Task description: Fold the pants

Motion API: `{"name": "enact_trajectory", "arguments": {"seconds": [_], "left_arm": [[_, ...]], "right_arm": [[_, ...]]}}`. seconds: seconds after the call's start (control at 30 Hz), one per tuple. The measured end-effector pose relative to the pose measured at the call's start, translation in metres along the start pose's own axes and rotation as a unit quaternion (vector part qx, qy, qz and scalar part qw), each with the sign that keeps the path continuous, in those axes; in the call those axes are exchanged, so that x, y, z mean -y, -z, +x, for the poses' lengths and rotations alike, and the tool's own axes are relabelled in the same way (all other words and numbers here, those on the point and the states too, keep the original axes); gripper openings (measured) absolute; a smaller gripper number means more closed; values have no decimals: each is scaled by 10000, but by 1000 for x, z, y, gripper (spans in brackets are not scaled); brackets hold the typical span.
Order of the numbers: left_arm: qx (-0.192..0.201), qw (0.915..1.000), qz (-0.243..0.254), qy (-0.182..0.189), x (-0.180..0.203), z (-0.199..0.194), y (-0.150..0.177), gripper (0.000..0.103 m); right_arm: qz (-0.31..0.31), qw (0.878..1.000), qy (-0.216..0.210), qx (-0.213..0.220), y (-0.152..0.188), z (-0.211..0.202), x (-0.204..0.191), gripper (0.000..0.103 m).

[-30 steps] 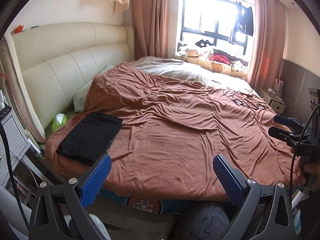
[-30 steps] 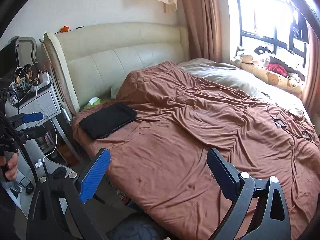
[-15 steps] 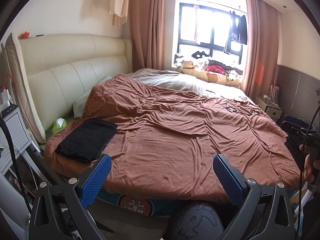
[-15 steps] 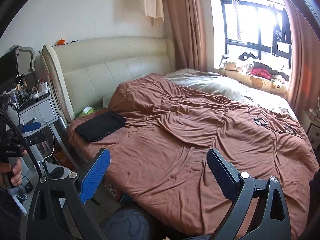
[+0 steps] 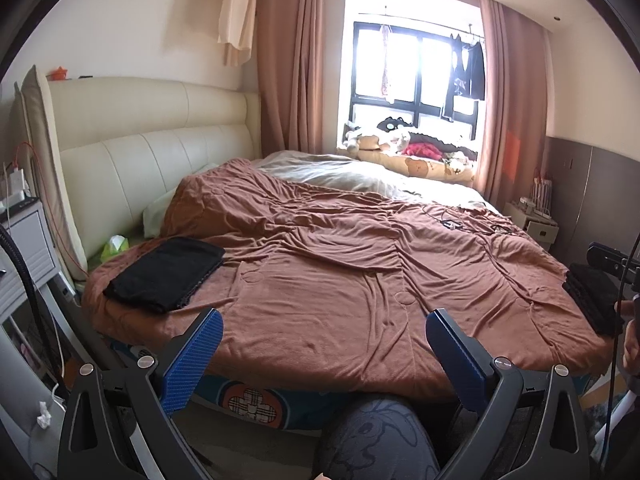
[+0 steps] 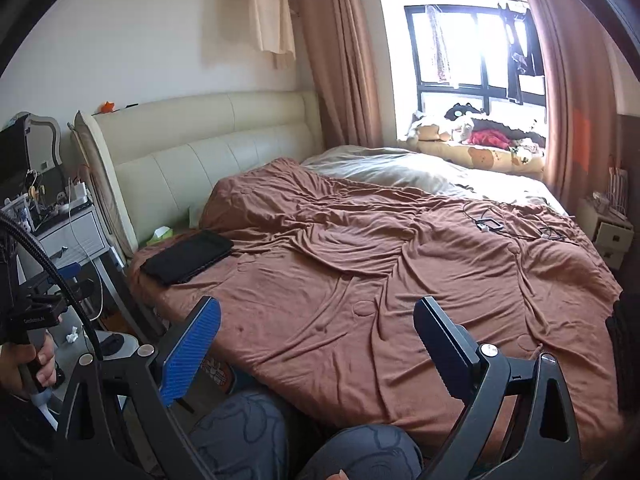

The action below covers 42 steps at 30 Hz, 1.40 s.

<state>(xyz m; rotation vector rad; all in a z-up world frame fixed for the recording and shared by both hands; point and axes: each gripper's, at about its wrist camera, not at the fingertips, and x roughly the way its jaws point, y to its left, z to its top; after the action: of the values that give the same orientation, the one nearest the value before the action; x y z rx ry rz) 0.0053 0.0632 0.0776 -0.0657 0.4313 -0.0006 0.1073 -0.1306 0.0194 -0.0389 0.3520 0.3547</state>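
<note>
A bedroom seen from two handheld grippers held at the foot-side edge of a bed. The left gripper has its blue-padded fingers spread wide apart with nothing between them, held above the floor just short of the mattress edge. The right gripper is likewise spread wide and empty.

A rumpled brown blanket covers most of the bed. The folded black pants lie flat on the blanket at the corner nearest the cream padded headboard, well apart from both grippers. In the right wrist view the same pants sit left of centre. A second stack of dark folded clothing rests on the blanket's opposite edge, near the person's right hand.

The person's knees in patterned grey trousers show at the bottom. A green tissue pack lies beside the headboard. Cables lie on the far side of the blanket, and plush toys line the windowsill.
</note>
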Motion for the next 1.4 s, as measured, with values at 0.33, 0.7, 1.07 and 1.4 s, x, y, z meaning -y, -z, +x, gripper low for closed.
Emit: {"name": "enact_trajectory", "arguments": {"seconds": [0.33, 0.7, 1.07, 1.4], "left_arm": [[242, 9995, -215, -67, 7, -8, 25, 102], [407, 9990, -120, -121, 14, -6, 40, 102], [344, 9994, -82, -70, 15, -5, 45, 102], [231, 9996, -137, -92, 11, -4, 49, 102]], "right_arm": [[163, 9995, 102, 239, 39, -24, -4, 97], [298, 9993, 134, 202, 68, -19, 1, 97], [291, 9994, 161, 101, 68, -11, 0, 97], [251, 9995, 155, 55, 69, -12, -2, 97]]}}
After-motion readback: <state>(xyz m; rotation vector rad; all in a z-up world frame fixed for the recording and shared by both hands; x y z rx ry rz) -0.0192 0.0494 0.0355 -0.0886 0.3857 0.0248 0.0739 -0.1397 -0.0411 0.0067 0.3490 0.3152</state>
